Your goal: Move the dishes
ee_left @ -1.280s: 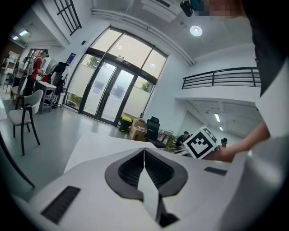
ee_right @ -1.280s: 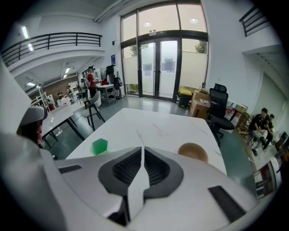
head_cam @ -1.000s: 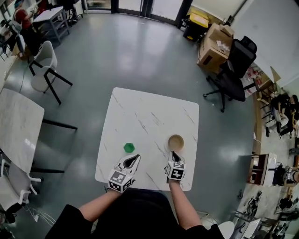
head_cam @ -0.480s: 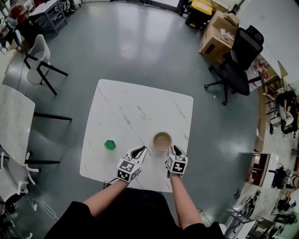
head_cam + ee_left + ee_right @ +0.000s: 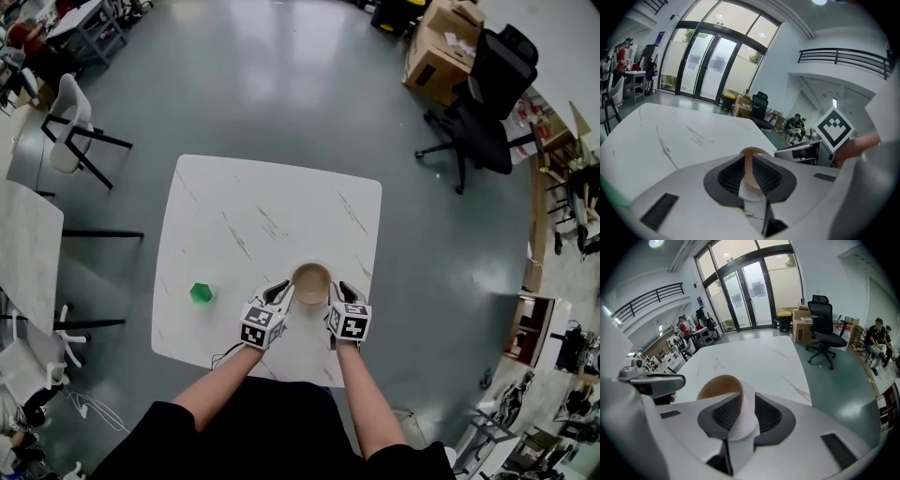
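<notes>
A round bowl point(image 5: 311, 281), white outside and tan inside, is near the front of the white marble table point(image 5: 253, 206). My left gripper point(image 5: 282, 291) is shut on the bowl's left rim. My right gripper point(image 5: 343, 289) is shut on its right rim. In the left gripper view the thin rim of the bowl point(image 5: 749, 161) stands pinched between the ribbed pads point(image 5: 731, 176). The right gripper view shows the white wall of the bowl point(image 5: 746, 420) clamped the same way, with the tan inside showing to the left. Whether the bowl rests on the table or hangs just above it I cannot tell.
A small green object point(image 5: 201, 292) lies on the table left of the left gripper. A black office chair point(image 5: 483, 112) and cardboard boxes point(image 5: 445, 42) stand at the far right. A white chair point(image 5: 70, 117) and another table point(image 5: 23, 253) are on the left.
My left gripper has moved right, away from the green object, and shut on the bowl's left rim. The right gripper has gone from just behind the bowl to gripping its right rim.
</notes>
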